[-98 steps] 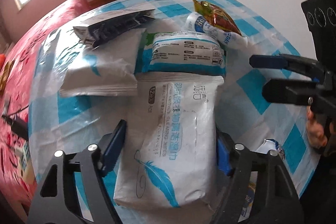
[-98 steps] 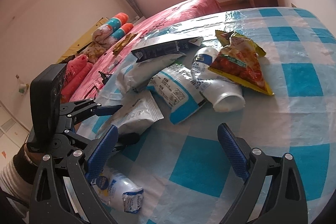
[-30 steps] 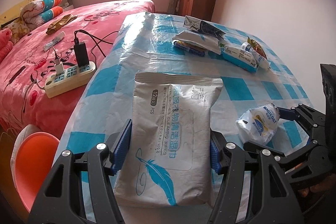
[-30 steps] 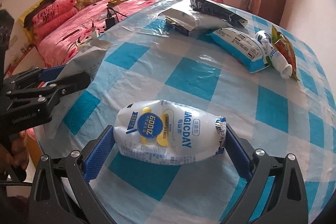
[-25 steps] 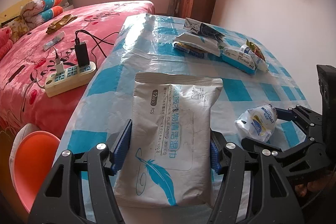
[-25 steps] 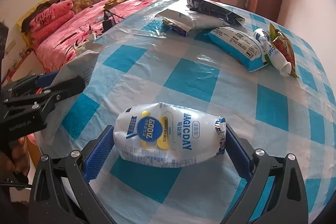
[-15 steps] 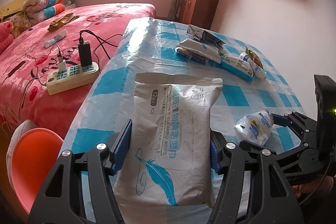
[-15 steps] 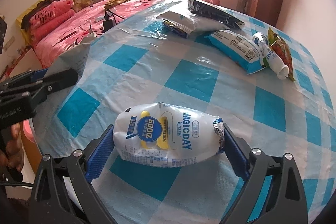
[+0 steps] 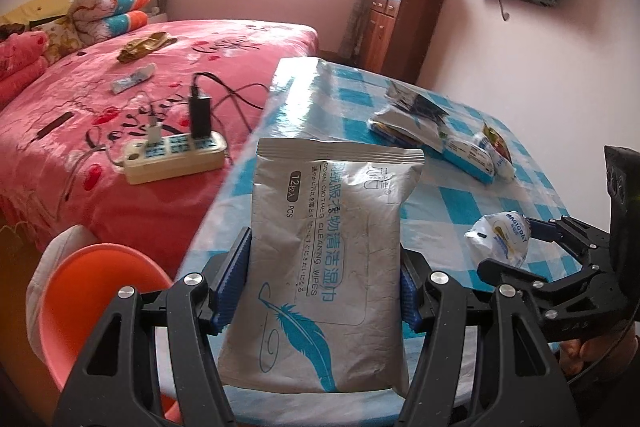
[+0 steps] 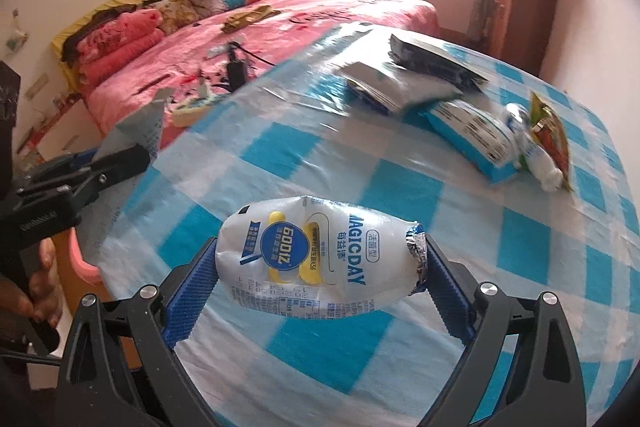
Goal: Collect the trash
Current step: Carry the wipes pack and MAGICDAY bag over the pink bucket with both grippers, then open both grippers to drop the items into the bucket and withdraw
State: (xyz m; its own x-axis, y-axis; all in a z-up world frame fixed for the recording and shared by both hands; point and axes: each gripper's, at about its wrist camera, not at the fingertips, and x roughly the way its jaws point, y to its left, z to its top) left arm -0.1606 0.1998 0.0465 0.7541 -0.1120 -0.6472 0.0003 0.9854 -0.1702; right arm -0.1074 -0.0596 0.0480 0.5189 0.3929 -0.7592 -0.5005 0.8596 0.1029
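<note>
My left gripper (image 9: pixel 324 279) is shut on a silver wet-wipes packet (image 9: pixel 328 247) with a blue feather print, held above the near edge of the blue-checked table (image 9: pixel 436 195). My right gripper (image 10: pixel 320 267) is shut on a crushed white yogurt bottle (image 10: pixel 316 267), held above the table (image 10: pixel 400 183); the bottle also shows in the left wrist view (image 9: pixel 502 241). Several more wrappers (image 10: pixel 404 83) lie at the table's far side, with a blue-white pack (image 10: pixel 476 135) and a red snack bag (image 10: pixel 550 135).
An orange bin (image 9: pixel 92 311) stands on the floor at the table's left edge. A pink bed (image 9: pixel 120 99) with a power strip (image 9: pixel 176 157) lies to the left. A wooden cabinet (image 9: pixel 404 27) stands at the far wall.
Both grippers have lifted and drawn back toward the table's near edge, each keeping its item. The view tilted up and the orange bin shows larger at the left.
</note>
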